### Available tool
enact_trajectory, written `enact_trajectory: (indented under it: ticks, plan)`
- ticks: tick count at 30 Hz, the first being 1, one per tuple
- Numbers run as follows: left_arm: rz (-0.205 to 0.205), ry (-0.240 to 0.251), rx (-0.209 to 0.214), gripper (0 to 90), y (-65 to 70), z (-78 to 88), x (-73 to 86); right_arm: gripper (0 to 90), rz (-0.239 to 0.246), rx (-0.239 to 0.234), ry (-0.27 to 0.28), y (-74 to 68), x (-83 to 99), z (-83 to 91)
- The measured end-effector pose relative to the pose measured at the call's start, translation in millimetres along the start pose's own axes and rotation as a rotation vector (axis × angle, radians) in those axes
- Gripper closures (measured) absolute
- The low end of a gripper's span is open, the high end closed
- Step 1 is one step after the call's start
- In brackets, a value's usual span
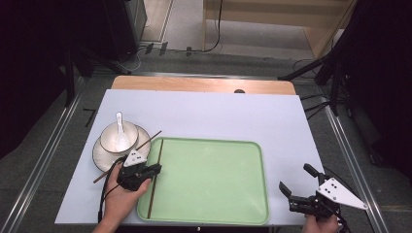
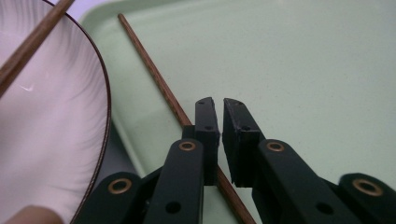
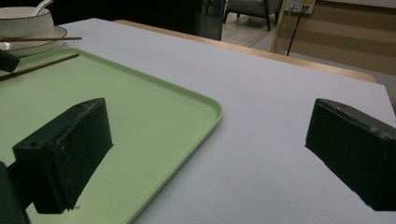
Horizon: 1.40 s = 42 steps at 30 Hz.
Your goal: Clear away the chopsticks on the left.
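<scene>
A brown chopstick (image 1: 159,155) lies lengthwise along the left side of the pale green tray (image 1: 209,174). My left gripper (image 1: 156,169) hovers right over it. In the left gripper view that chopstick (image 2: 154,79) runs under the left jaw, and the gripper (image 2: 218,100) has its jaws a sliver apart with nothing pinched between them. A second chopstick (image 1: 150,139) rests slanted across the white plate (image 1: 99,155). On the plate stands a bowl (image 1: 116,136) with a white spoon (image 1: 119,127). My right gripper (image 1: 295,178) stands wide open and empty, just right of the tray's near right corner.
The tray (image 3: 140,107) sits on a white mat that covers most of the wooden table. The plate's dark rim (image 2: 106,93) lies close to the tray's left edge. Bare mat stretches behind and to the right of the tray.
</scene>
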<state>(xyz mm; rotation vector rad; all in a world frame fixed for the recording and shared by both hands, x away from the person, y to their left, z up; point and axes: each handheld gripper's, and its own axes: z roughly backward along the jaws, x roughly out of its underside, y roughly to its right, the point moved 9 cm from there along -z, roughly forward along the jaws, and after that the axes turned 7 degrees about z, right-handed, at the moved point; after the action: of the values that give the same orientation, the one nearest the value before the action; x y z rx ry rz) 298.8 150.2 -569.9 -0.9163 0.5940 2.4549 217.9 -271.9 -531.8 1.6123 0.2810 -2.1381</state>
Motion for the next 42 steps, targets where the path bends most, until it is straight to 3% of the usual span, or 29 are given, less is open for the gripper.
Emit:
enact_trajectory:
  ticks: [5,9,13,17,18,21,24,29,31,33,42]
  plan:
    - [0.009,0.032,0.030,73.5,-10.7,21.7,-2.3,0.4,-0.003,0.003,0.005,1.2,0.0,1.5]
    - [-0.006,0.056,0.013,64.1,-28.9,39.9,-0.6,0.4,-0.003,0.004,0.005,1.4,0.0,1.8]
    - [0.026,0.087,0.002,59.0,-47.5,59.0,-1.7,0.5,-0.001,0.002,0.004,1.4,0.1,1.2]
    - [0.043,0.097,-0.055,59.9,-72.8,75.9,-1.4,0.5,0.001,-0.002,0.002,0.4,-0.2,-0.3]
    - [0.043,0.097,-0.055,61.2,-72.8,75.9,-1.4,0.5,0.001,-0.002,0.002,0.4,-0.2,-0.3]
    - [0.056,0.065,-0.129,64.0,-88.7,76.3,3.4,0.5,0.000,0.000,-0.001,0.0,-0.2,-0.6]
    - [0.055,0.024,-0.161,65.3,-97.3,68.6,8.2,0.5,0.000,-0.001,0.000,0.1,-0.3,-0.2]
    - [0.028,-0.050,-0.162,73.2,-96.3,55.0,13.2,0.5,-0.008,-0.002,-0.002,0.8,0.9,-1.6]
    - [0.009,-0.066,-0.133,82.7,-91.1,53.9,13.5,0.5,-0.003,-0.004,-0.006,-0.9,0.5,-1.7]
    - [-0.003,-0.076,-0.115,84.7,-86.4,53.7,14.0,0.5,0.001,-0.003,-0.004,-1.0,0.2,-1.4]
    - [-0.009,-0.001,-0.115,85.2,-73.9,65.3,5.1,0.5,-0.008,-0.005,0.007,1.8,0.4,1.9]
